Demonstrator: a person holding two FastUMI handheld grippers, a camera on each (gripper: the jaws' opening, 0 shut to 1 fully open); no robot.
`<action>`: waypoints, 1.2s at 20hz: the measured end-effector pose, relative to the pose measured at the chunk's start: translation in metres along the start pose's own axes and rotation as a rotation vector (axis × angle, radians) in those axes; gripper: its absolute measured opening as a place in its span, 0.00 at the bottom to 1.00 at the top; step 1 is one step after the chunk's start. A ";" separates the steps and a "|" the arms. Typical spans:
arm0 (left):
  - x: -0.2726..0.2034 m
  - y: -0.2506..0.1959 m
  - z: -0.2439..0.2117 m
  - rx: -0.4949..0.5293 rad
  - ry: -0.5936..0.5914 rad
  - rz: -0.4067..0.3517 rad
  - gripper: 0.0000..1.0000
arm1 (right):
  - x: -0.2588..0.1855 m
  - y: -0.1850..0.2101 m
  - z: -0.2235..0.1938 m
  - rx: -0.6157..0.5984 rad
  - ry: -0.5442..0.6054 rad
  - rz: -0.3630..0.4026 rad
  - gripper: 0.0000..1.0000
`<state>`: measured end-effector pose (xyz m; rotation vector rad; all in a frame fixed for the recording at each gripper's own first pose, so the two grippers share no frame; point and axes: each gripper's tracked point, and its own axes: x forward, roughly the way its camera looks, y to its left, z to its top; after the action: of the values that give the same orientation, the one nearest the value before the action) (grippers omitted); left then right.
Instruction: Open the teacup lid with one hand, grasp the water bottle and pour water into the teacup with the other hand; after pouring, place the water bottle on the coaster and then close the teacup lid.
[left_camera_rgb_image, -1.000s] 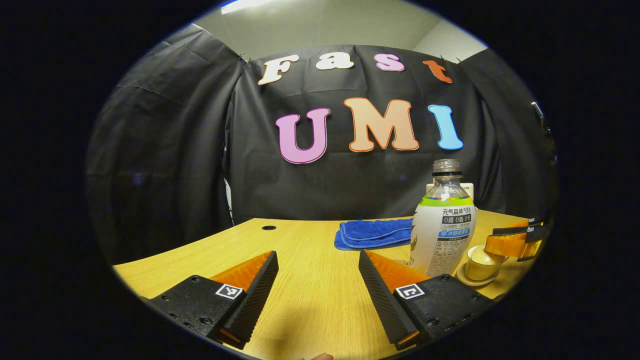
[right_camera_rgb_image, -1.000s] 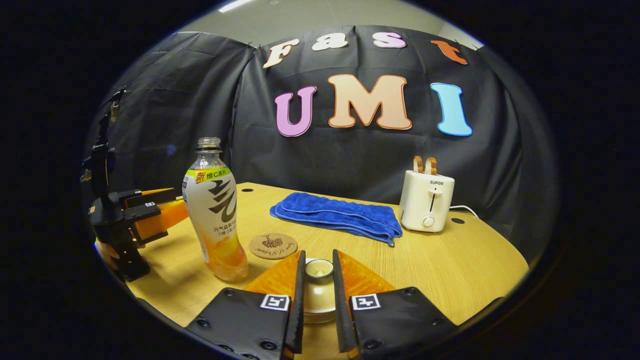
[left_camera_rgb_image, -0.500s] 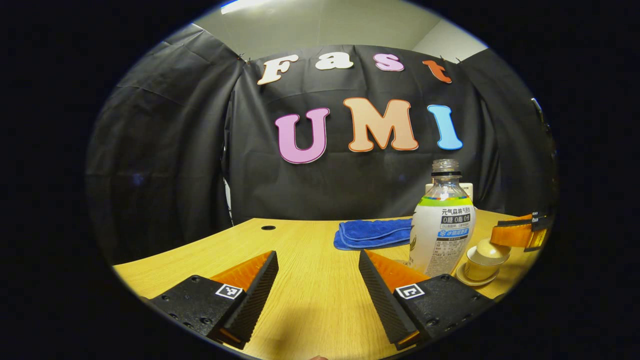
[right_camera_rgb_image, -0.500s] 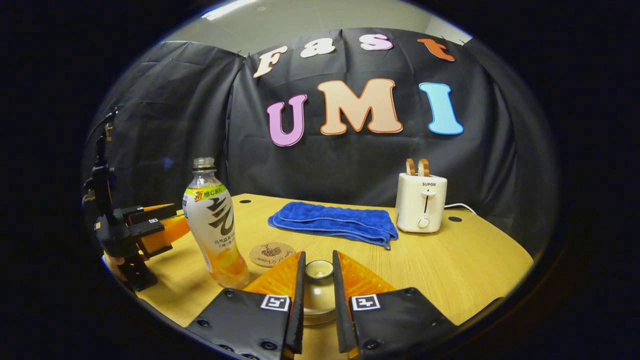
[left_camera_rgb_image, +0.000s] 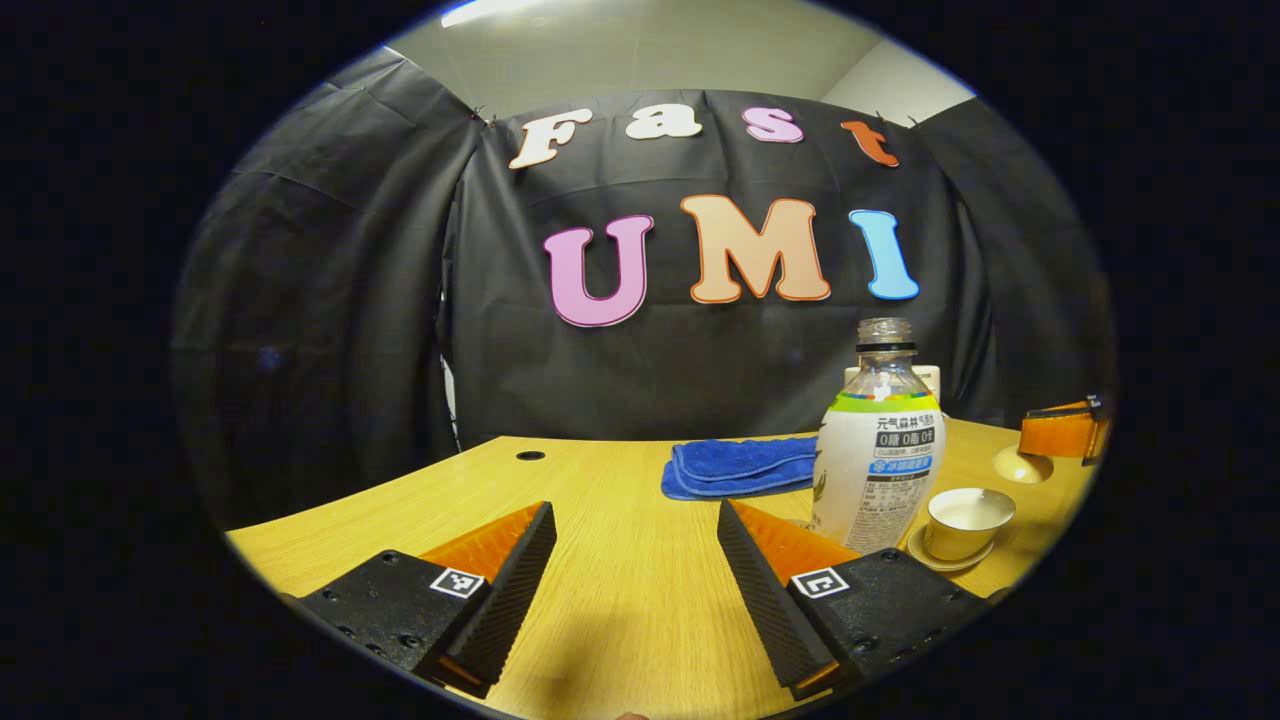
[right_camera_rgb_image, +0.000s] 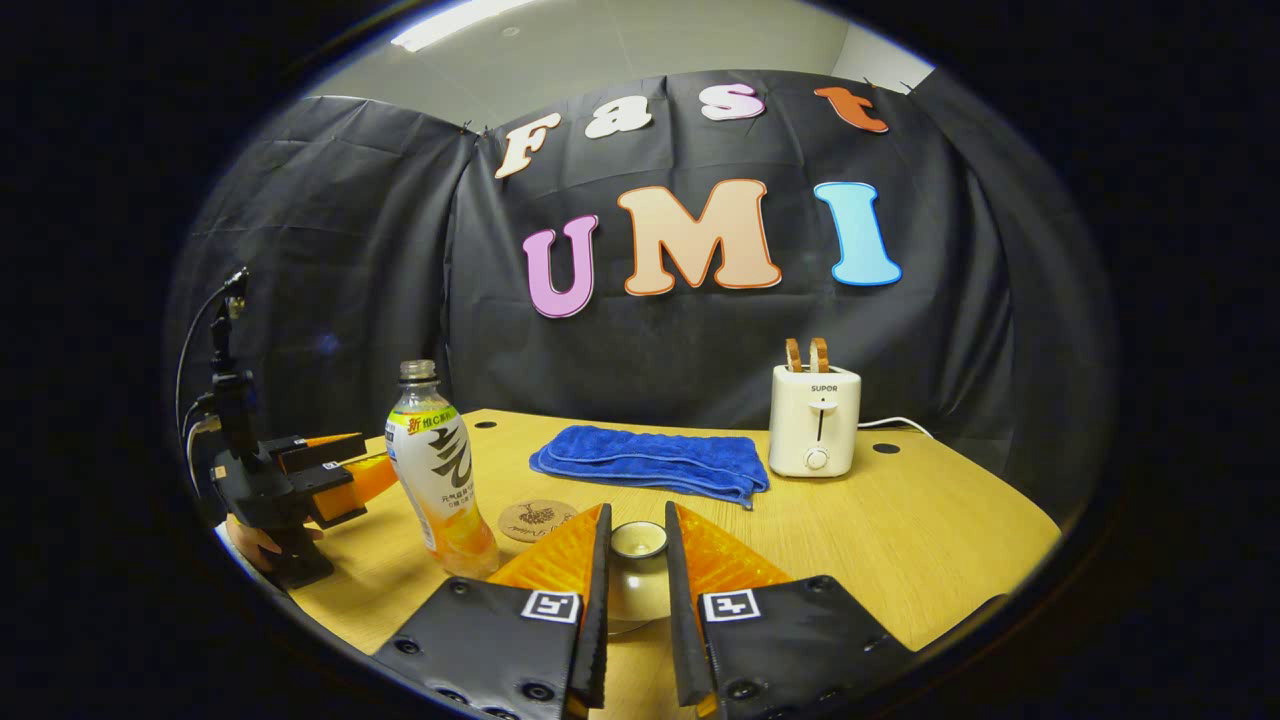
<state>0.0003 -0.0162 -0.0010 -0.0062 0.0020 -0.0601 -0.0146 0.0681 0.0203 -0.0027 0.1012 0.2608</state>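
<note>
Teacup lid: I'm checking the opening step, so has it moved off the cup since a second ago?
Yes. The right gripper has lifted the lid up and away from the teacup, which stands open beside the water bottle.

- We see bare table (left_camera_rgb_image: 620, 540) ahead of the wide-open left gripper (left_camera_rgb_image: 636, 560).
- The water bottle (left_camera_rgb_image: 877, 455) stands just beside the uncovered teacup (left_camera_rgb_image: 965, 520), crowding its left.

Blue towel (right_camera_rgb_image: 650, 462) beside white toaster (right_camera_rgb_image: 813, 432) on table (right_camera_rgb_image: 930, 520).
</note>
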 end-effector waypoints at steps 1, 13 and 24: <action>-0.002 -0.004 0.000 -0.004 0.000 -0.015 0.95 | -0.004 -0.003 0.002 0.006 -0.005 -0.005 0.30; -0.040 -0.072 0.003 -0.057 0.003 -0.255 0.95 | -0.019 -0.024 0.019 0.060 -0.051 -0.029 0.32; -0.030 -0.095 0.002 -0.010 0.006 -0.255 0.94 | -0.026 -0.035 0.017 0.085 -0.066 -0.038 0.30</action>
<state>-0.0354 -0.1095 0.0013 -0.0164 0.0073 -0.3152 -0.0285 0.0275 0.0396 0.0887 0.0464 0.2184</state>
